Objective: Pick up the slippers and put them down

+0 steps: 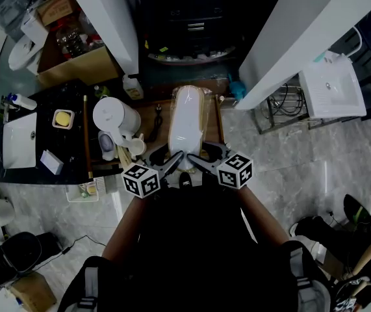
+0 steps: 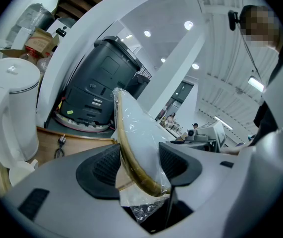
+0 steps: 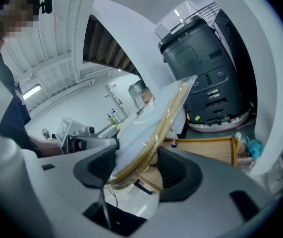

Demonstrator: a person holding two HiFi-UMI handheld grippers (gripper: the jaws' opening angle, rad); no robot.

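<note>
**Visitor:** What's in hand here?

**Onlooker:** The left gripper (image 2: 140,163) and right gripper (image 3: 134,170) are each clamped on the near end of the plastic-wrapped slippers (image 1: 188,119). The pack is stretched away from the person over a wooden table (image 3: 205,150). Whether its far end rests on the wood, I cannot tell.

**Visitor:** What might go wrong?

**Onlooker:** The film looks slick. If one side lets go first, I'd expect the pack to twist or slide out.

**Visitor:** Anything in the way?

**Onlooker:** A white kettle (image 1: 115,117) crowds the table's left side, near the pack. A dark printer (image 2: 99,83) stands beyond.
</note>
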